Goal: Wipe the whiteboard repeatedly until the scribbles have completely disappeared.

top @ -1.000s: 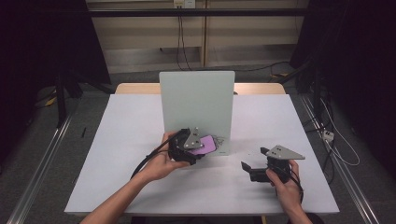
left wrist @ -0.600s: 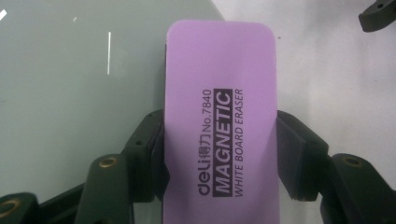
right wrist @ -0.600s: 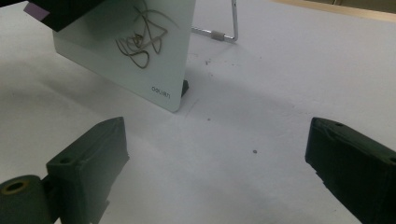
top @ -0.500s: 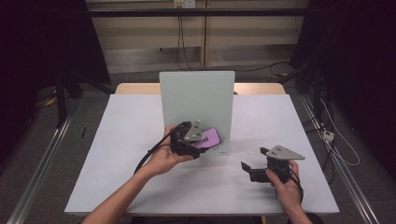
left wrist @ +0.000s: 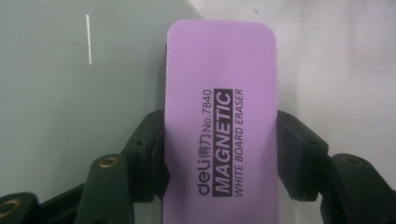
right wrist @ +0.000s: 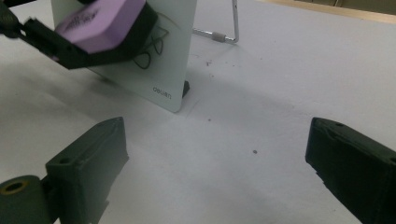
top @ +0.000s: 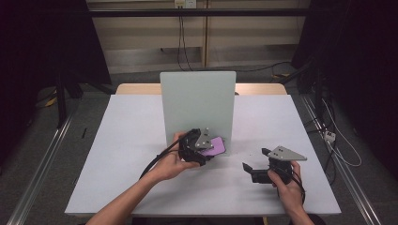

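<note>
- At the foot of the upright board (top: 197, 105), the left gripper (top: 202, 149) clamps a purple eraser (left wrist: 220, 121) by its long sides, label side facing its camera.
- The eraser sits against the board's lower right part, by black scribbles (right wrist: 156, 49).
- On the table (top: 117, 140), well to the right, the right gripper (top: 256, 171) rests with jaws spread wide and nothing between them.
</note>
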